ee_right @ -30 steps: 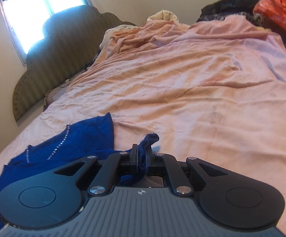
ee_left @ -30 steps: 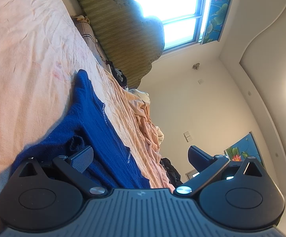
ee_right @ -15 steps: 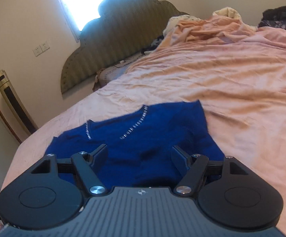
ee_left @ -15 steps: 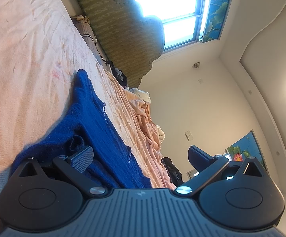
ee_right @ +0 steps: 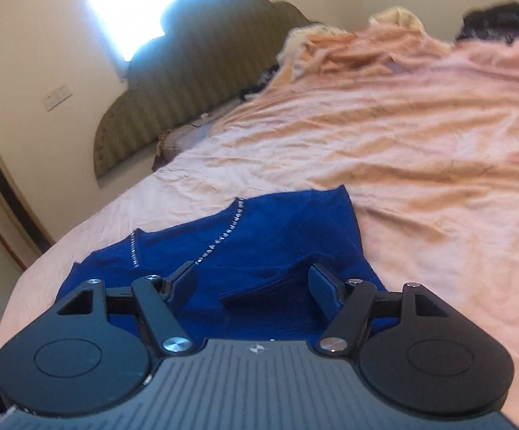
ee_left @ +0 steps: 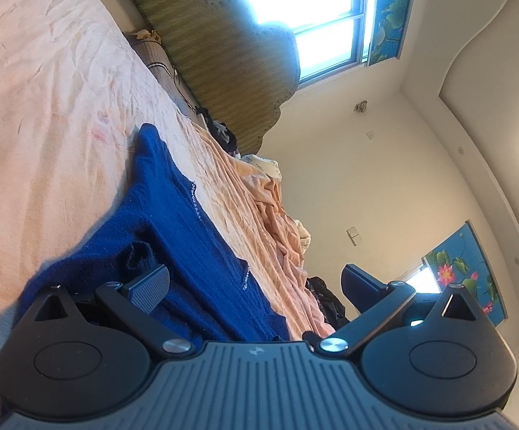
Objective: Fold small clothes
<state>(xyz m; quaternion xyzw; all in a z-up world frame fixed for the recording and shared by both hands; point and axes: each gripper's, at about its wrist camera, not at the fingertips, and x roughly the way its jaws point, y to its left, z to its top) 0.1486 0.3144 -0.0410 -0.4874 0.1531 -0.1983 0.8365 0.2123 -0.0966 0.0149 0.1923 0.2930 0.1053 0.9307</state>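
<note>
One blue garment [ee_right: 259,247] is spread on the pink bed sheet [ee_right: 420,150], at lower centre of the right wrist view. The right gripper [ee_right: 255,283] is seen above it, jaws wide apart and empty. The left gripper [ee_left: 255,283] is likewise gaped, its left finger [ee_left: 150,286] against the cloth, nothing clamped. The garment's near edge is hidden behind both grippers.

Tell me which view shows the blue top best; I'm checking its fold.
The right wrist view: the blue top lies spread on the sheet, its bead trim clear. The left wrist view shows it edge-on, tilted and partly hidden.
</note>
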